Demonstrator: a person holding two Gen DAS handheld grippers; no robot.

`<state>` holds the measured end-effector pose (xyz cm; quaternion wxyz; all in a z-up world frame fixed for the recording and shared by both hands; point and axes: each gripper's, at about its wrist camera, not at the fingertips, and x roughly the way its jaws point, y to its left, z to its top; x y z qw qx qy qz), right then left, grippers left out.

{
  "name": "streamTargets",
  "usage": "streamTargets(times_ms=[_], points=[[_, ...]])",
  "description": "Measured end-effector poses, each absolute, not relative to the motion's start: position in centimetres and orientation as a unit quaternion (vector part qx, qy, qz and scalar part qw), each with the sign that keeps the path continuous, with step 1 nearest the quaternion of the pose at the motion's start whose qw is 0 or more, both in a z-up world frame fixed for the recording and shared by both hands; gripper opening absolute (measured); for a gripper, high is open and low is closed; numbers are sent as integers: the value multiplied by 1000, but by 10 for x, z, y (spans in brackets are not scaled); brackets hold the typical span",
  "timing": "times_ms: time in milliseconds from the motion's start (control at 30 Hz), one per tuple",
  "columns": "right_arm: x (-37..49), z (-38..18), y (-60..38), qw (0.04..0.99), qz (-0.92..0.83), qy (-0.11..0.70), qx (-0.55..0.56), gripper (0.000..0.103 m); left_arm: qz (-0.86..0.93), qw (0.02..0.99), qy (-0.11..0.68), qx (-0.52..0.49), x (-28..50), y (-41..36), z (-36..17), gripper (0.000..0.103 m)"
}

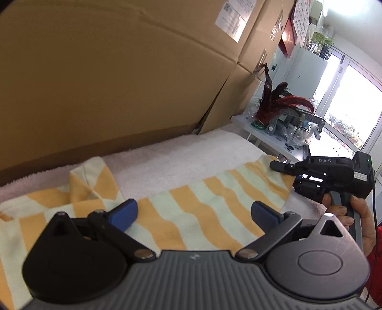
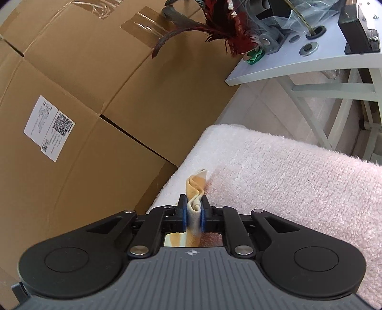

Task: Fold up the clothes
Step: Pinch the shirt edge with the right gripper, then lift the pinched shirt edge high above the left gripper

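Striped garment (image 1: 195, 205) under spread left tongs (image 1: 193, 212); corner pinched in right tongs (image 2: 193, 214).

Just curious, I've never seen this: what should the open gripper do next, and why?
Probably lower the left gripper and close on the striped shirt below it: its jaws are open, while the right gripper already pinches a corner.

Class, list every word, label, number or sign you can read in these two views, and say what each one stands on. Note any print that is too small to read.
"DAS": on top of the right gripper.
White shipping label with square codes on the cardboard box: too small to read.
Sheet of numbers, perhaps a calendar, hung beyond the boxes: too blurred to read.
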<state>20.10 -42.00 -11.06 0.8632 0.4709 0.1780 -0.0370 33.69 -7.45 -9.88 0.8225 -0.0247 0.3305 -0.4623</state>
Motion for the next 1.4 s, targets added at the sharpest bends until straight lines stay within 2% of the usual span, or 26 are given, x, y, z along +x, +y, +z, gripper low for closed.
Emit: streamTargets(times_ms=[300,467,667,900,1067,1133,1200,1267,1400], points=[[194,-113,-428,849,-22,152,505,9,-452,826,336,28,332,-89,-96,101],[194,-118,-431,836,1,147,529,9,-472,817,327,57,321,-84,-76,100],[195,-117,-431,823,62,123,551,9,-477,807,344,49,334,-70,-97,100],[200,-93,-414,824,124,133,537,9,-486,805,333,73,326,-70,-89,100],[209,-43,-388,802,212,129,544,9,-468,823,318,47,334,-38,-71,100],[212,-23,-376,795,244,126,542,9,-454,830,321,43,339,-25,-71,95],[214,-6,-363,792,265,126,536,9,-436,834,335,46,343,-17,-77,71],[216,10,-349,793,283,126,524,9,-415,842,343,45,345,-7,-83,59],[221,27,-322,783,315,133,519,9,-400,849,342,44,342,5,-88,57]])
